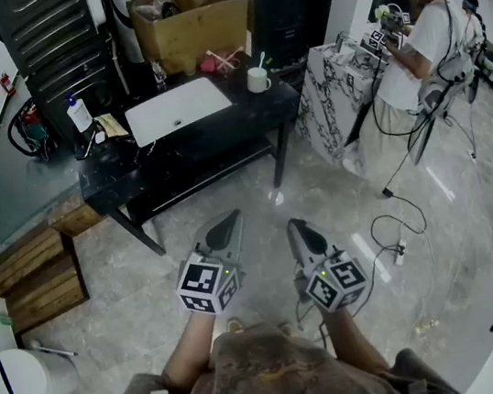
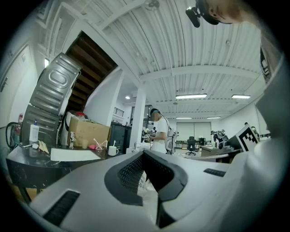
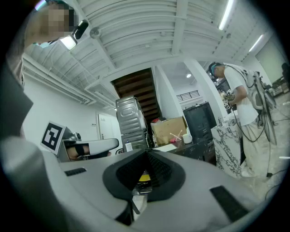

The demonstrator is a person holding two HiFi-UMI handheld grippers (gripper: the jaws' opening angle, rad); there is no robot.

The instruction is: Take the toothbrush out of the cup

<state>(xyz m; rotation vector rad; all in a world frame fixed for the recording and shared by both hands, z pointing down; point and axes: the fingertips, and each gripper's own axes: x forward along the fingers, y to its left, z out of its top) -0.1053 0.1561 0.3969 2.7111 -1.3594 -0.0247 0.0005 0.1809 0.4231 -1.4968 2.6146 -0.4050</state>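
We hold the left gripper (image 1: 228, 219) and right gripper (image 1: 297, 227), jaws pressed together and empty, well apart from the desk (image 1: 218, 135); the toothbrush (image 1: 261, 59) stands in the cup (image 1: 257, 80).

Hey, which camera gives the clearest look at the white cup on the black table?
The head view: the white cup stands unobstructed near the black table's right end, a toothbrush poking out. The left gripper view shows it small, distant and side-on; the right gripper view shows much the same.
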